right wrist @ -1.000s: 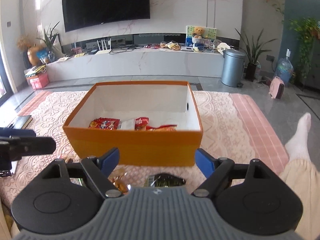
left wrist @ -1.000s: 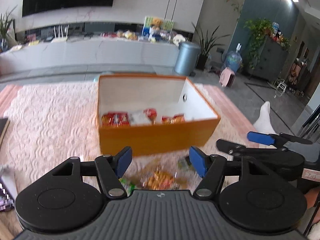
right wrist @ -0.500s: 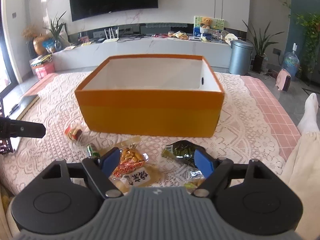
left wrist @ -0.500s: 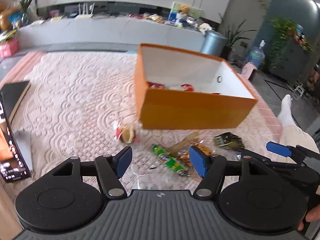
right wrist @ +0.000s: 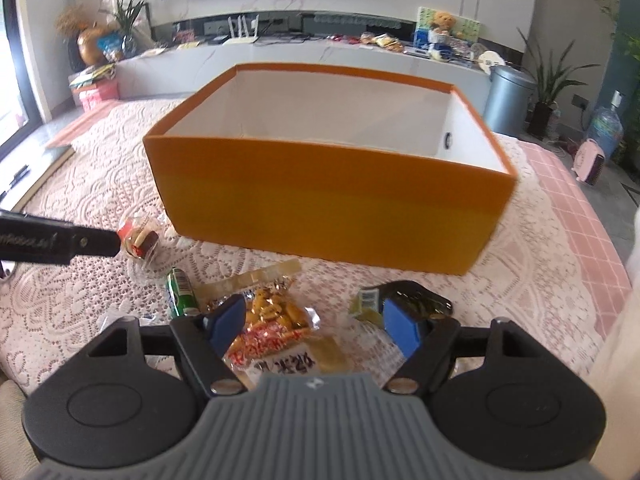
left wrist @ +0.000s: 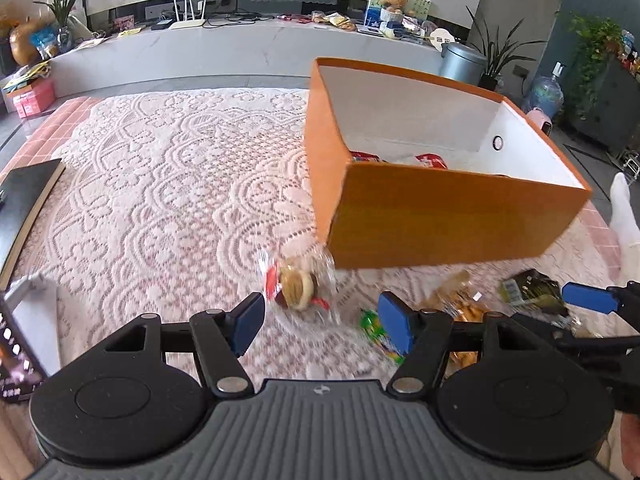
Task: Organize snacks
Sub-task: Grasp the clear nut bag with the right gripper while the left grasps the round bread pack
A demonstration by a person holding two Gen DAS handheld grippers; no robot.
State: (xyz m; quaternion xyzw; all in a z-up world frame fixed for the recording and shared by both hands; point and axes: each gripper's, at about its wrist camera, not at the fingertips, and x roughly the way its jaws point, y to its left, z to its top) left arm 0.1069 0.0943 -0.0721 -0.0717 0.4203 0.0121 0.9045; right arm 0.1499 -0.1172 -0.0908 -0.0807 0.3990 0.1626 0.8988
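An orange box (left wrist: 440,220) (right wrist: 320,208) stands on the lace cloth with a few red packets inside. Loose snacks lie in front of it. My left gripper (left wrist: 320,324) is open, low over a clear-wrapped small cake (left wrist: 298,288) (right wrist: 138,238), with a green candy pack (left wrist: 374,328) (right wrist: 182,292) by its right finger. My right gripper (right wrist: 314,326) hangs over an orange cracker packet (right wrist: 272,320) (left wrist: 460,308); its jaws are closing, and the pads do not touch the packet. A dark green packet (right wrist: 416,300) (left wrist: 532,290) lies partly behind its right finger.
A black book (left wrist: 28,200) and a lit phone (left wrist: 16,352) lie at the cloth's left edge. A person's socked foot (left wrist: 624,208) rests right of the box. Bare lace cloth (left wrist: 160,200) stretches left of the box. A long white cabinet runs behind.
Both grippers have sunk from above the box to the loose snacks in front of it. The left view has swung left onto the wrapped cake. The right jaws have narrowed a little.
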